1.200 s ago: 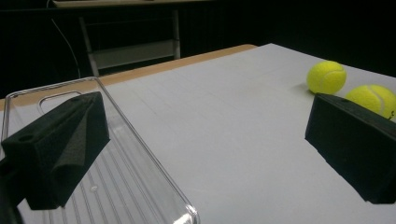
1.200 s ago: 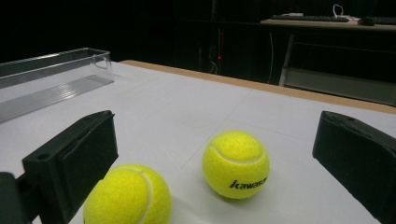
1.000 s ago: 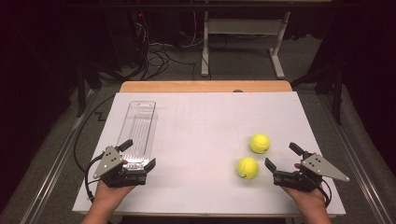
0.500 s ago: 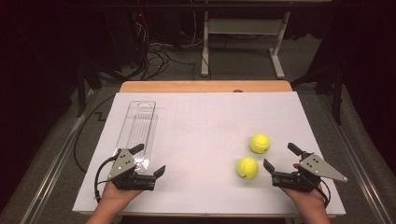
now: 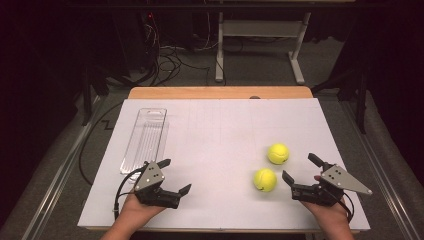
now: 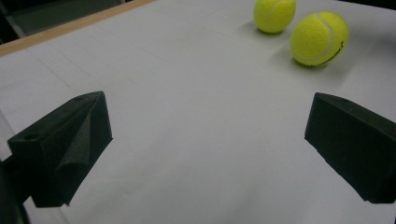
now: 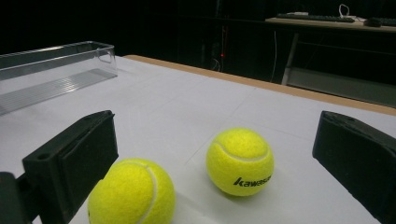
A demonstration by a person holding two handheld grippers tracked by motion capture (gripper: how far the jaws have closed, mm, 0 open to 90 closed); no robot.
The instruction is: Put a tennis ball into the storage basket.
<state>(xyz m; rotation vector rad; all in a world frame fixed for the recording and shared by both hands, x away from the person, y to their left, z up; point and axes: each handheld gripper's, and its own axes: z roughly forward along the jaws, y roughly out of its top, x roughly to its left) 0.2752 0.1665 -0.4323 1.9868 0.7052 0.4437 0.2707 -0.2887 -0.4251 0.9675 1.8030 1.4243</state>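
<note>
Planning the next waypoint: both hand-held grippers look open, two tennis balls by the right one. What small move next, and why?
Probably ease the right hand-held gripper forward so its open jaws straddle the nearer tennis ball. That ball already sits just off its left jaw in the right gripper view, the farther tennis ball lies beyond, and the clear plastic tray is empty.

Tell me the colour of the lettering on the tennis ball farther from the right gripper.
Black lettering on the yellow tennis ball, clearest in the right gripper view.
</note>
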